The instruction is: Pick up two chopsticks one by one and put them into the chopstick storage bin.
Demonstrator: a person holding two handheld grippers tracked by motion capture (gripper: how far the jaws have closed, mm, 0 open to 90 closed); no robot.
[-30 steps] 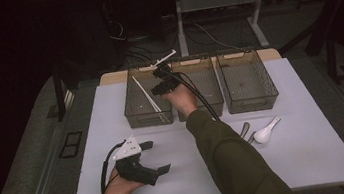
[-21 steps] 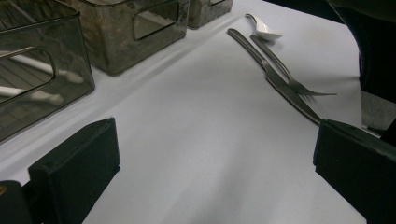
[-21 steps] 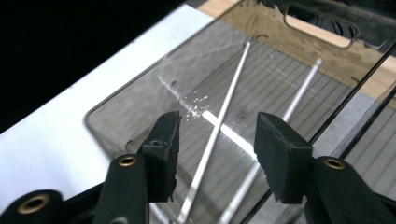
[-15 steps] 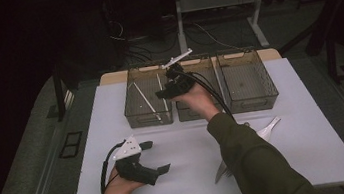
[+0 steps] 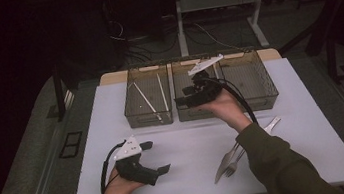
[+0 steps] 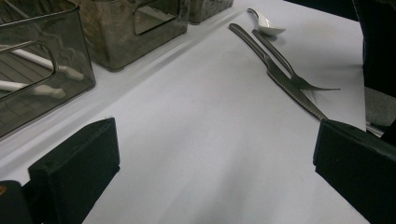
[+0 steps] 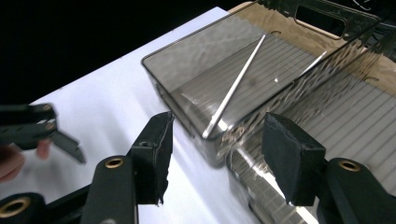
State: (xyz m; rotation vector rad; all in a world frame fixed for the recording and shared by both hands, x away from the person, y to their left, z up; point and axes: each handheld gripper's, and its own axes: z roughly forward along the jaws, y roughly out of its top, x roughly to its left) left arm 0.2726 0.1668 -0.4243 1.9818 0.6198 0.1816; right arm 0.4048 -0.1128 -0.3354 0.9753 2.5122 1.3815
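The right tongs (image 5: 183,99) hang in the air above the middle bin (image 5: 198,91). Their jaws are apart and have just been opening, and nothing is between them. In the right gripper view they look down at the wall where the middle bin meets the left bin (image 7: 224,70).

There are three see-through bins in a row on the white worktop (image 5: 192,147). The left bin is just beside the right tongs, on the side their jaws point to. Two white chopsticks (image 5: 146,98) lie in it. The third bin (image 5: 253,78) sits on the other side of these tongs, behind the hand.

The left tongs (image 5: 156,157) rest low on the worktop, well away from the bins. Their jaws are spread wide and hold nothing. Bare worktop lies in front of them.

Three eating tools lie on the worktop between the two tongs, nearer the person's right sleeve (image 5: 279,163). They are one knife (image 6: 280,77), one fork (image 6: 292,70) and one white spoon (image 6: 266,23). The knife and fork lie side by side and touch. The spoon is just past their handles. Nothing stands between the left tongs and these tools. The right arm reaches over part of them in the high view.
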